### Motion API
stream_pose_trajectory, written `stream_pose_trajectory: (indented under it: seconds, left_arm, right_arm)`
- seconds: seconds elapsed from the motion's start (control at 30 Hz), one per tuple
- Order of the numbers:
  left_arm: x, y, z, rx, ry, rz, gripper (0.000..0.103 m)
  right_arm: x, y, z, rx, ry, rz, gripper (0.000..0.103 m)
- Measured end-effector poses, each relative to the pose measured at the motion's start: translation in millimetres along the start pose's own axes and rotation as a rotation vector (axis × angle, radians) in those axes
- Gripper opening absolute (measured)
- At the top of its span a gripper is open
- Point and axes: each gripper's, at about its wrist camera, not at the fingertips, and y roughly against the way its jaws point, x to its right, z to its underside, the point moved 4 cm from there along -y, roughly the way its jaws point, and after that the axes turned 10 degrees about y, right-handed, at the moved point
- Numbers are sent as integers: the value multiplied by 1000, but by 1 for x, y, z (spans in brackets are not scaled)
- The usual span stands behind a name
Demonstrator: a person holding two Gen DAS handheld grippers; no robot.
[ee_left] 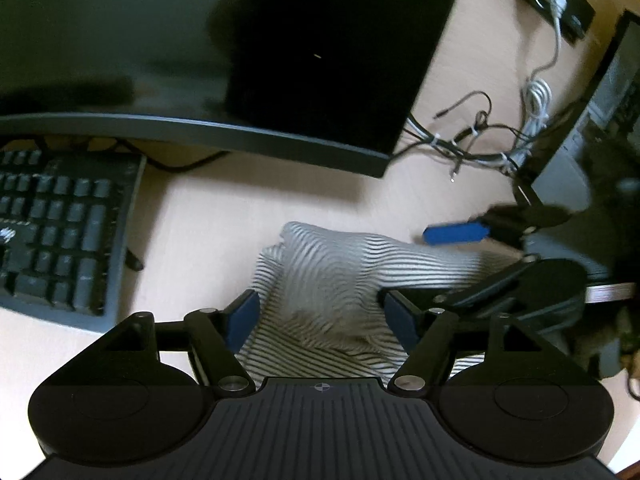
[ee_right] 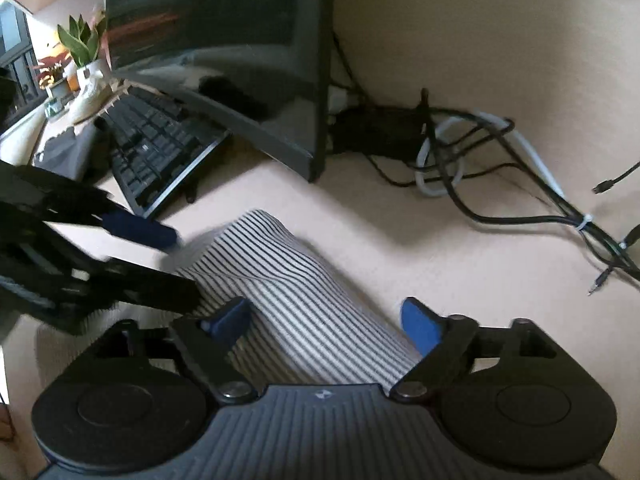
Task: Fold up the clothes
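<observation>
**Striped garment bundled on the desk, fold looks nearly finished**

You have a pale, matte wooden desk [ee_right: 460,60] under everything; smooth and bare across most of the right wrist view. At 11 o'clock in that view stands a black monitor [ee_right: 224,40], glossy and flat-faced with a hard thin edge; below it, at 9 o'clock, a dark keyboard [ee_right: 160,148] with blocky keys. At 2 o'clock a tangle of black and white cables [ee_right: 472,156] loops loosely over the desk.

The striped garment [ee_right: 292,292] lies at the centre, running down to 6 o'clock; soft knit-looking cloth in fine grey-and-white stripes, gathered into a rounded, compact bundle with thick layered edges rather than a flat sheet. I judge most of the folding is done; what seems left is to flatten and square the bundle, though its far underside is hidden.

Your right gripper [ee_right: 328,320] hangs over the cloth's near end with its jaws spread wide; the blue pads stand either side of the fabric and pinch nothing. Your left gripper [ee_left: 320,316] is likewise spread, straddling the bundle at 6 o'clock of its own view; its pads lie beside the cloth without clamping it. Far off at 10 o'clock, a small potted plant [ee_right: 86,52] sits by the window.
</observation>
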Motion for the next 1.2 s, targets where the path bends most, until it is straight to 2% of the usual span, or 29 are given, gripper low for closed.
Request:
stream_pose_trajectory:
  seconds: [0.1, 0.17, 0.23, 0.33, 0.4, 0.47, 0.53, 0.63, 0.73, 0.8, 0.9, 0.97, 1.07, 1.13, 1.2]
  left_arm:
    - [-13, 8, -1, 14, 61, -6, 78]
    - [-23, 13, -2, 18, 107, -1, 79]
    - [-33, 18, -3, 18, 158, 12, 80]
    - [-38, 25, -4, 25, 221, 63, 86]
    - [-36, 27, -4, 28, 241, 98, 89]
    - [-26, 24, -2, 20, 222, 110, 89]
    - [-20, 17, 3, 1, 192, 94, 83]
    - [-22, 9, 17, -38, 172, 57, 79]
    - [-26, 8, 23, -41, 158, 37, 79]
    - [-27, 8, 25, -36, 138, 20, 79]
    - [-28, 8, 27, -30, 121, 7, 82]
    - [-29, 6, 28, -28, 117, 3, 84]
    - [-28, 2, 27, -29, 102, -5, 85]
    - [-28, 0, 28, -26, 85, -14, 87]
    - [-30, -1, 27, -28, 84, -16, 87]
  right_arm:
    - [0, -11, 3, -12, -54, -46, 85]
    - [-6, -11, 4, -2, -55, -57, 68]
    - [-18, -2, -1, 15, -10, -28, 45]
    - [-41, 23, -7, 63, 53, 32, 29]
    - [-64, 38, -7, 98, 127, 89, 25]
    - [-89, 48, -4, 120, 207, 147, 25]
    - [-111, 50, 4, 120, 252, 184, 32]
    - [-122, 52, 17, 120, 160, 159, 44]
    - [-115, 73, 22, 148, 52, 123, 44]
    - [-101, 96, 24, 181, -19, 162, 44]
    - [-68, 131, 32, 228, -141, 330, 44]
    - [-48, 140, 43, 219, -235, 401, 44]
    - [-35, 127, 75, 126, -401, 357, 44]
    - [-37, 117, 89, 120, -427, 338, 44]
    - [-41, 115, 90, 133, -411, 364, 44]
